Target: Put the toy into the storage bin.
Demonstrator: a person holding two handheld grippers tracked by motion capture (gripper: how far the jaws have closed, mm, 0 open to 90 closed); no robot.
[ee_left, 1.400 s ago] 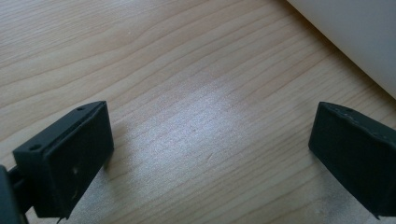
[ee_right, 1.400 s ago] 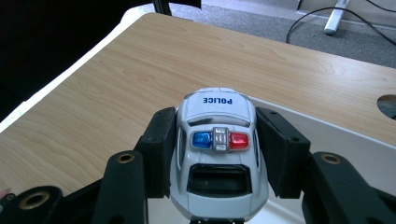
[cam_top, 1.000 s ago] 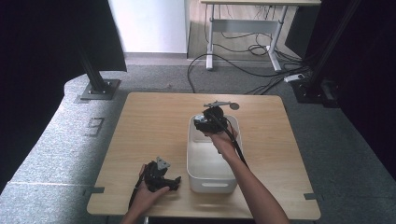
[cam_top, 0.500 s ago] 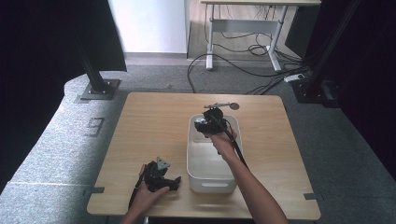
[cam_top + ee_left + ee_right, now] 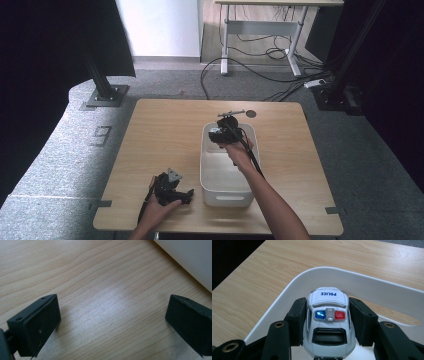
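high view: a white bin (image 5: 227,192) sits on the wooden counter (image 5: 160,135), right of centre, its long side running away from the person. the right hand (image 5: 239,152) holds the right hand-held gripper (image 5: 223,131) over the bin's far end. just beyond that end, a thin grey stick-like item (image 5: 231,113) and a dark round spot (image 5: 250,113) lie on the counter; what they are i cannot tell. the left hand (image 5: 159,206) rests the left hand-held gripper (image 5: 186,195) on the counter near the front edge, just beside the bin's near left corner.

left gripper view: the two black jaws stand wide apart over bare wood, nothing between them. the bin's white wall (image 5: 190,260) crosses the top right corner.

right gripper view: the right hand-held gripper (image 5: 328,320) is clamped on a white toy police car (image 5: 328,315), one pad against each side of it. the roof carries a blue and a red light, and "police" is printed on the end facing away. the car is held above the bin's rounded corner (image 5: 312,275), inside the rim.
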